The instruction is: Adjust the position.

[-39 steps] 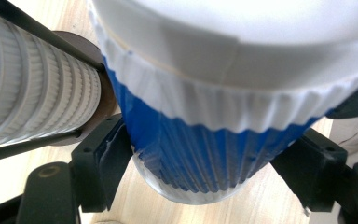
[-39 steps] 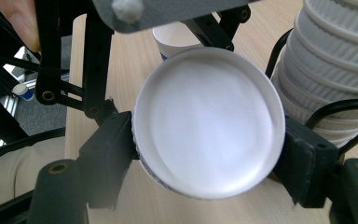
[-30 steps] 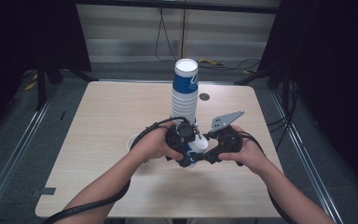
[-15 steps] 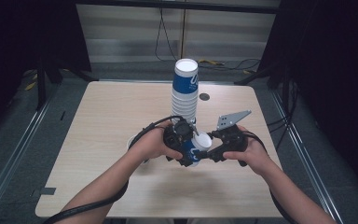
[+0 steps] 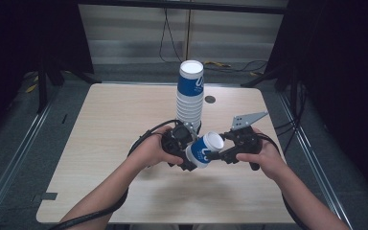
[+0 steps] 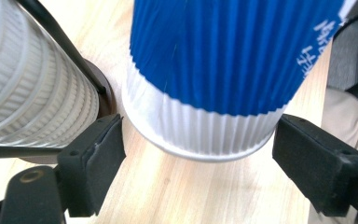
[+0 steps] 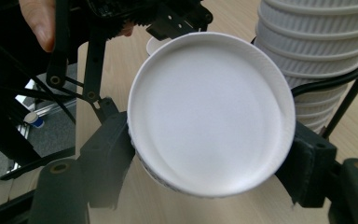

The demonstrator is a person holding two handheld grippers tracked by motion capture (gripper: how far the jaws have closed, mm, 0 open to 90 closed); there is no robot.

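Since the earlier frames the left gripper (image 5: 190,154) has let go: its jaws have just been opening, and in the left gripper view the two black pads (image 6: 92,165) now stand apart on either side of the cup's base, no longer pressing it. The blue-and-white ribbed paper cup (image 5: 204,150) has tilted slightly between the two hands, its white rim turned toward the right gripper (image 5: 219,154).

The right gripper's jaws have just closed a little further and are clamped on the cup's rim end; the right gripper view shows the pads pressed against both sides of the cup (image 7: 209,112).

White lettering runs along the blue band, but it is too cropped to read; the same kind of white print sits on the top cup of the tall stack of ribbed paper cups (image 5: 189,96), also illegible.

One cup is held above the light wooden worktop (image 5: 110,124). One stack stands just behind the grippers. A small dark round mark (image 5: 210,99) lies on the worktop beside the stack. A black cable (image 5: 141,139) loops from the left gripper.
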